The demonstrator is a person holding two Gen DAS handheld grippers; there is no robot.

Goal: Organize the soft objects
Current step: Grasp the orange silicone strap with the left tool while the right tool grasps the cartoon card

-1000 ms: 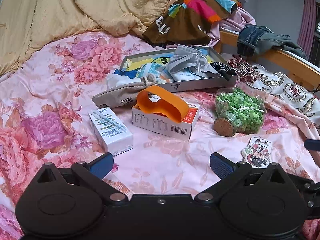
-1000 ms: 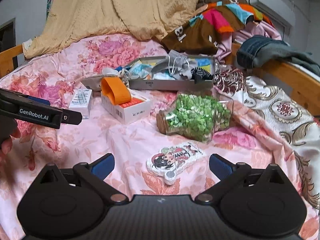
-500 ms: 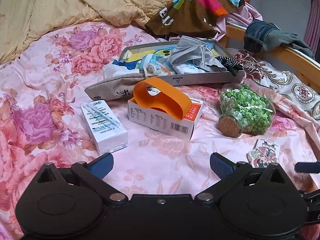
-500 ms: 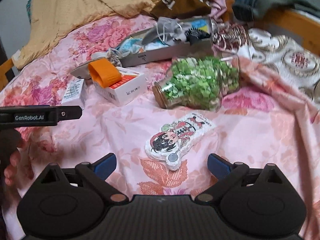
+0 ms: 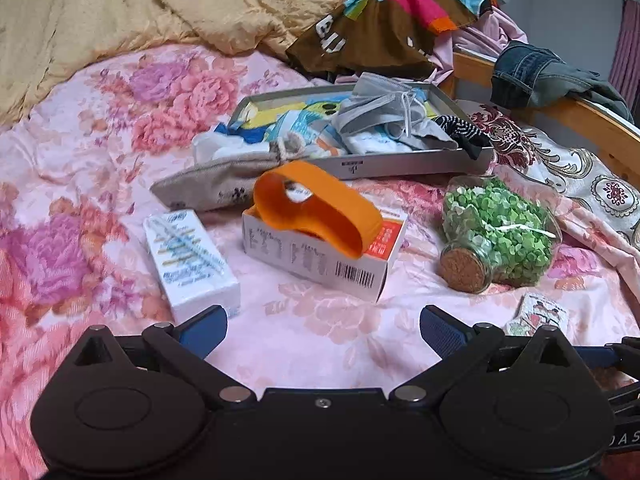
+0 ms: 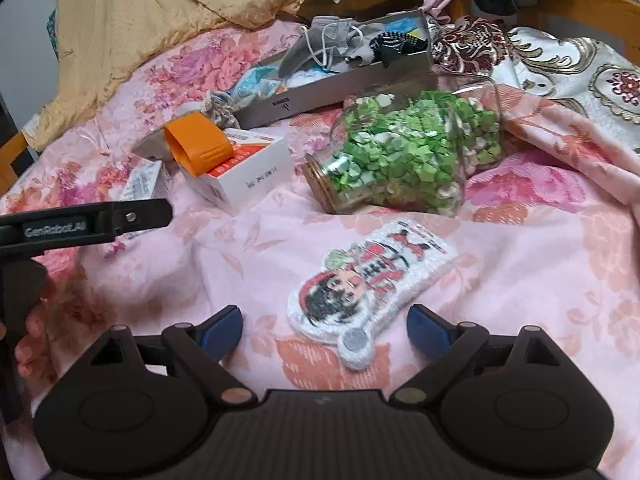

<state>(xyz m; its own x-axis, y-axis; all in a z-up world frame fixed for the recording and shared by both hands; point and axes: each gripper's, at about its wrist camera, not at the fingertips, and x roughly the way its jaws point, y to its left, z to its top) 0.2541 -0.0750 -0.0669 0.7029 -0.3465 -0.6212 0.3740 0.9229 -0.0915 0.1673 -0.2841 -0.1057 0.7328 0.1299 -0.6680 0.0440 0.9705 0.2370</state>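
A soft white patch with a cartoon figure [image 6: 368,284] lies on the pink floral bedspread between the fingers of my right gripper [image 6: 325,330], which is open and empty just above it. The patch also shows in the left wrist view [image 5: 538,314]. My left gripper [image 5: 323,326] is open and empty over the bedspread, short of a white and orange box [image 5: 320,256] with an orange band [image 5: 316,210] on it. A grey tray [image 5: 408,162] holds a grey mask [image 5: 384,110] and other soft items. A grey pouch [image 5: 212,188] lies in front of the tray.
A corked glass jar of green paper stars [image 6: 408,156] lies on its side right of the box. A white tissue pack [image 5: 188,264] lies to the left. A yellow blanket [image 5: 160,4], piled clothes [image 5: 392,20] and a wooden bed rail [image 5: 592,120] lie behind.
My right gripper has moved forward and down until the cartoon patch lies between its fingers. My left gripper has moved forward towards the box. Both stayed open.
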